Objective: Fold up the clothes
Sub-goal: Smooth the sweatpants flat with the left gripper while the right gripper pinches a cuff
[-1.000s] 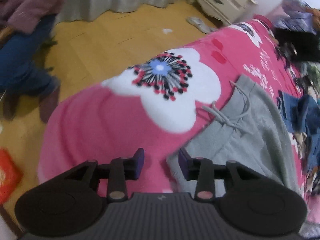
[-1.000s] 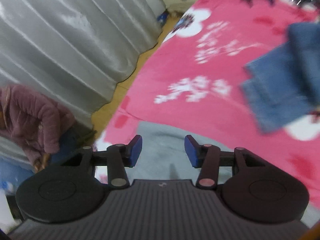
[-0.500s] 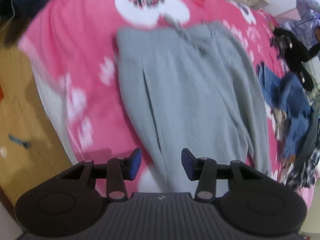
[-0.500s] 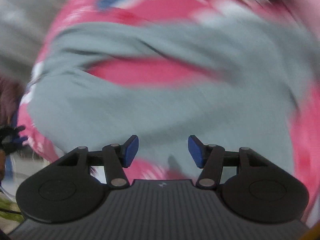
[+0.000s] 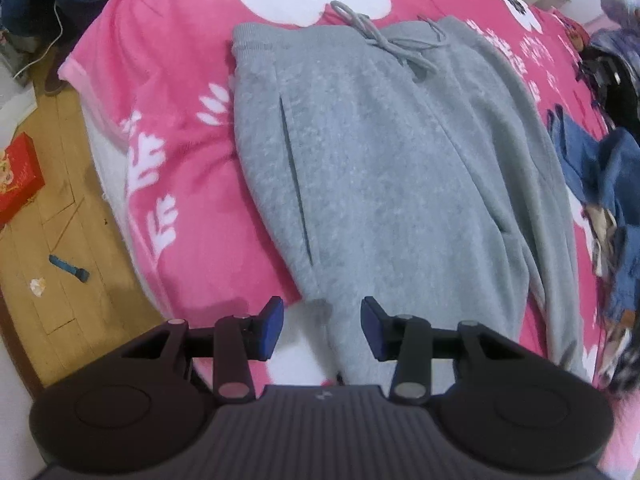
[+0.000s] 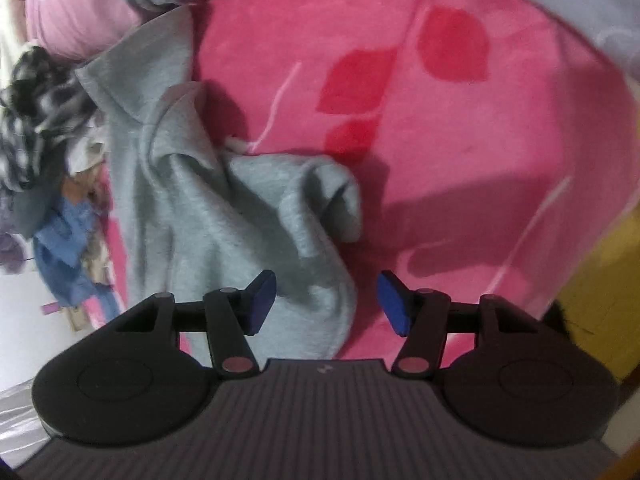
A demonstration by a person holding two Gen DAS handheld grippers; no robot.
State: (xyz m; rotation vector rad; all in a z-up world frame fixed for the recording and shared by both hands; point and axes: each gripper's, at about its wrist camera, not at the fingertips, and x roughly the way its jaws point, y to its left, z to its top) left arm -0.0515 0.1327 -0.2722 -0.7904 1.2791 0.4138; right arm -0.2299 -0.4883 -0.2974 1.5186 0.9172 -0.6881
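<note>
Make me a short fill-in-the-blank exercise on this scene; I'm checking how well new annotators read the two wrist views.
1. The grey sweatpants lie spread on a blanket whose main colour is ____.
2. The drawstring at the waistband is tied, and its colour is ____.
3. The left hand-held gripper is ____, gripping nothing.
4. In the right wrist view, the right hand-held gripper is open above a crumpled ____ of the sweatpants.

Missing words: pink; grey; open; leg
</note>
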